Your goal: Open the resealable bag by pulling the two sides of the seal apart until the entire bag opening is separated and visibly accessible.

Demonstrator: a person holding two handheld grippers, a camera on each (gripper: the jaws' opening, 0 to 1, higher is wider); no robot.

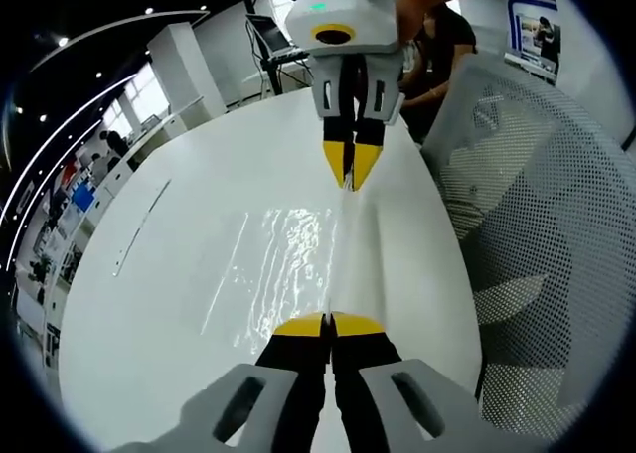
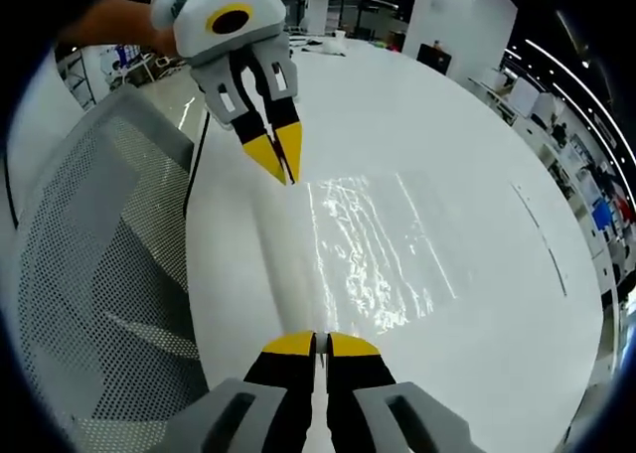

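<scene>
A white desk (image 1: 179,274) spreads wide. A white mesh chair (image 1: 537,234) stands against its edge at three o'clock. A seated person (image 1: 437,46) is beyond, at one o'clock.

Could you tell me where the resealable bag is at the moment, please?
The clear resealable bag is stretched over the white table between both tongs: the left tongs pinch one edge, the right tongs the opposite, beside the mesh chair.

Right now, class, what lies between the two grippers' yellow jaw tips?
The clear resealable bag, stretched over the white table. In the left gripper view its edge runs from the left gripper to the right gripper, both shut on it.
</scene>
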